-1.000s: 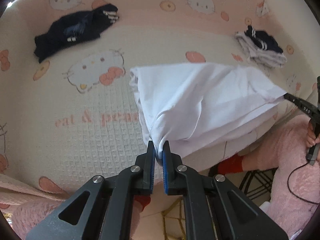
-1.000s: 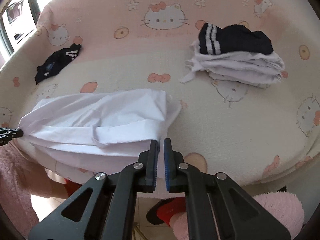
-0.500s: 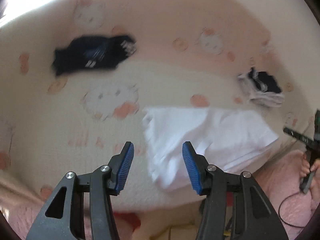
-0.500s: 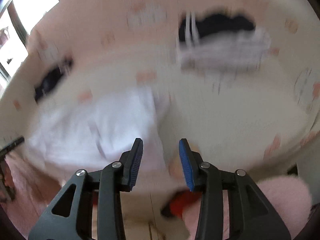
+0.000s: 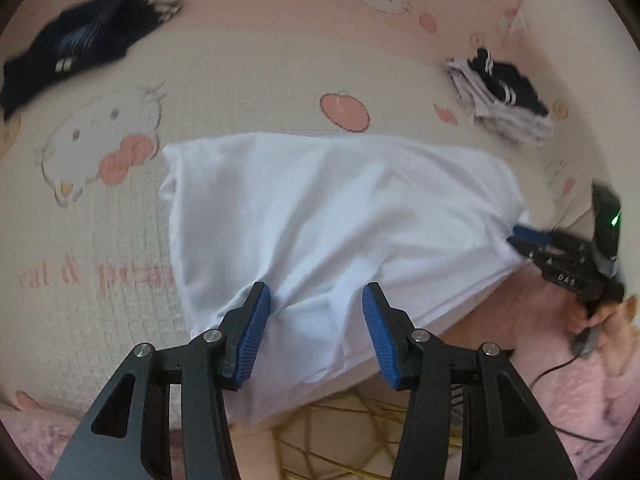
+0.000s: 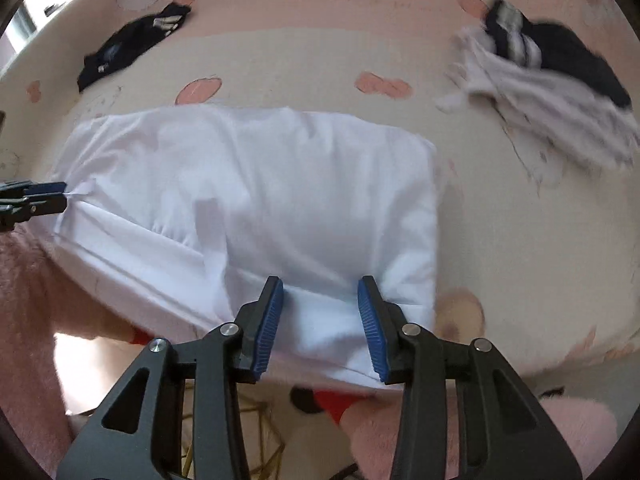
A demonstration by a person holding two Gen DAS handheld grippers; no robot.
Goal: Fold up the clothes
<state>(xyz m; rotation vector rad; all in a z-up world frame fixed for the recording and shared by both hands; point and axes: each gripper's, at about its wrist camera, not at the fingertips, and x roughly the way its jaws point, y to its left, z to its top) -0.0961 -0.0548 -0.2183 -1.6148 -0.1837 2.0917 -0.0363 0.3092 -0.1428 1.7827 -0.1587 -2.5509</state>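
— Since the white garment (image 5: 320, 216) lies folded across the bed (image 5: 240, 64) with its long axis running side to side, which end do we take?
— Both: our left gripper (image 5: 316, 312) and right gripper (image 6: 320, 312) have their fingers spread apart, empty, over its near hem, one at each end.

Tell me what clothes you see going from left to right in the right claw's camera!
Dark blue top → big white shirt → pile of folded clothes.
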